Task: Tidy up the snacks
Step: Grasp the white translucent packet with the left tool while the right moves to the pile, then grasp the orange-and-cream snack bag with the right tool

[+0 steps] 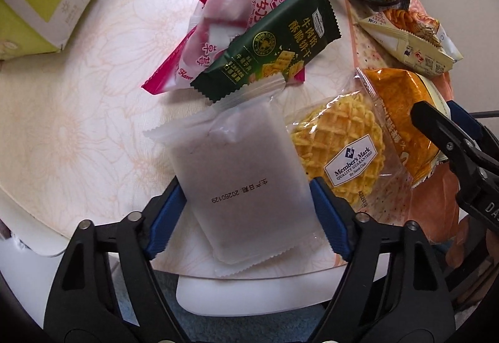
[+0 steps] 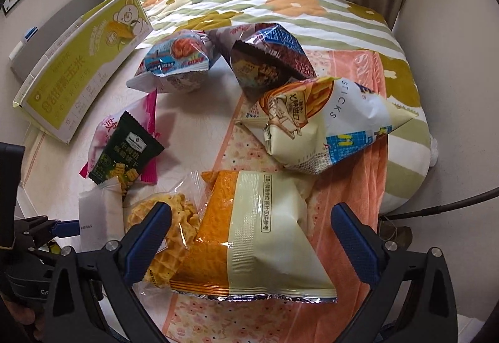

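Note:
My left gripper is open, its blue pads on either side of a frosted white snack packet lying near the table's front edge; whether the pads touch it I cannot tell. Beyond it lie a dark green cracker packet on a pink packet, and a clear waffle packet. My right gripper is open over an orange and cream bag that overlaps the waffle packet. The right gripper also shows in the left wrist view.
A yellow-green box lies at the table's left. A cream sticks bag, a brown-blue bag and a blue-red bag lie further back. A peach cloth covers the table's right side. Bedding lies behind.

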Demonstrator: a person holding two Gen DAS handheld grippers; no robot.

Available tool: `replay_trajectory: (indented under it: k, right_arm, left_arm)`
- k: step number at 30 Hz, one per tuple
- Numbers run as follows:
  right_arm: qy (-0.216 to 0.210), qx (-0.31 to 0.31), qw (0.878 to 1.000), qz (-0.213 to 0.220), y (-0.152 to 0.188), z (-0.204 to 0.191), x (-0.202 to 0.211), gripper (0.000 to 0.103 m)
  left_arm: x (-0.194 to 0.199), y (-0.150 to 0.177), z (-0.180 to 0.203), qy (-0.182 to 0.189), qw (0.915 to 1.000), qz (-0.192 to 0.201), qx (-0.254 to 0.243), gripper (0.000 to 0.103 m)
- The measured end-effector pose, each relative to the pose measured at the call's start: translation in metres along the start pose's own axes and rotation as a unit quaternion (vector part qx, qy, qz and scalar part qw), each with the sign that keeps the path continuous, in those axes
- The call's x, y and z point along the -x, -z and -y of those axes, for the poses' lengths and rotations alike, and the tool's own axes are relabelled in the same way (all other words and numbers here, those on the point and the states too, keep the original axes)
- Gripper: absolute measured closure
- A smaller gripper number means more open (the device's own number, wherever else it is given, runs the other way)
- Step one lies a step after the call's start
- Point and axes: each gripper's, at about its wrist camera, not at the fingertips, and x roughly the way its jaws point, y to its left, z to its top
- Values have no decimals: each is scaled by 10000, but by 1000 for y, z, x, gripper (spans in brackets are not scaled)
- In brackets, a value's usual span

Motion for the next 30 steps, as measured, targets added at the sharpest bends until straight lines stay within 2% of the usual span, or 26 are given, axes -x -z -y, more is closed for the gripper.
replay_trajectory:
  k: [4, 12, 15, 18, 24, 30]
  right_arm:
    - [-39, 29, 10000, -72, 1, 0, -6, 2]
    - [-78, -85, 9994, -339, 4, 6, -23, 14]
    - [-79, -117, 9991, -404, 7, 7, -27, 15]
    - [-97, -135, 9988, -450, 8, 8, -30, 23]
    - [-25, -134, 9989, -446, 10, 11, -31, 32]
    - [11, -232, 9991, -352, 14, 13, -24, 37]
  left_arm:
    - [0, 4, 0, -19, 9999, 34, -107, 30]
    - [2, 11, 4, -201, 9993, 29, -318, 33]
    - [6, 13, -2, -241, 9991, 18, -352, 34]
    - [8, 18, -4, -300, 9987, 9, -410, 34]
    - [14, 26, -20, -222, 9991, -12, -360, 35]
    - [34, 29, -22, -187, 9988, 178, -417, 35]
